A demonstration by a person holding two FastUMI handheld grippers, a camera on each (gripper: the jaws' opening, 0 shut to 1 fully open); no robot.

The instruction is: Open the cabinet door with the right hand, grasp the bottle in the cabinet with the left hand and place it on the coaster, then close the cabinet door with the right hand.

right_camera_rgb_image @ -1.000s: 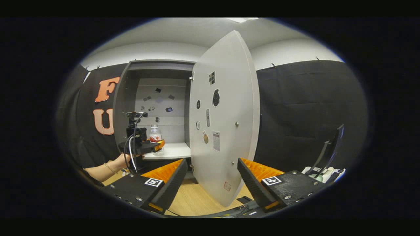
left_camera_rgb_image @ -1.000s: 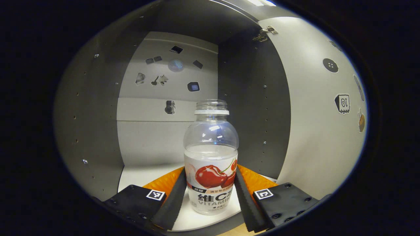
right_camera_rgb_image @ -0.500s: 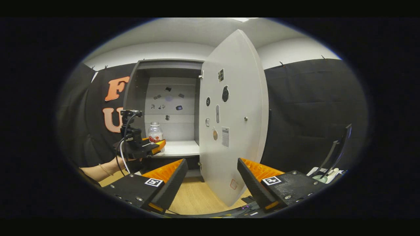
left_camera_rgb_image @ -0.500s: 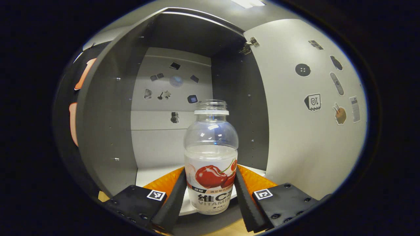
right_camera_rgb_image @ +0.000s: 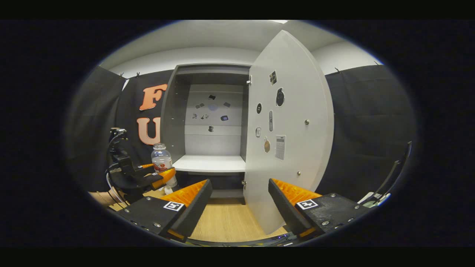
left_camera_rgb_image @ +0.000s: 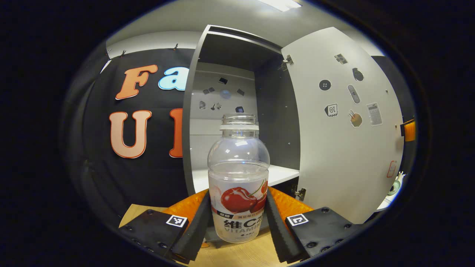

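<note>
My left gripper (left_camera_rgb_image: 237,222) clamps the bottle (left_camera_rgb_image: 238,178) above the desk's (left_camera_rgb_image: 245,256) front edge, outside the cabinet (right_camera_rgb_image: 209,122). My right gripper (right_camera_rgb_image: 240,207) gapes empty. The uncapped bottle may spill if tilted.

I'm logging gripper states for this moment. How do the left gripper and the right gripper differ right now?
The left gripper is shut on the clear plastic bottle with the cherry label; the right gripper is open and holds nothing. The left gripper is out in front of the grey cabinet; the right gripper faces the open white cabinet door without touching it. Both hang above the wooden tabletop.
</note>
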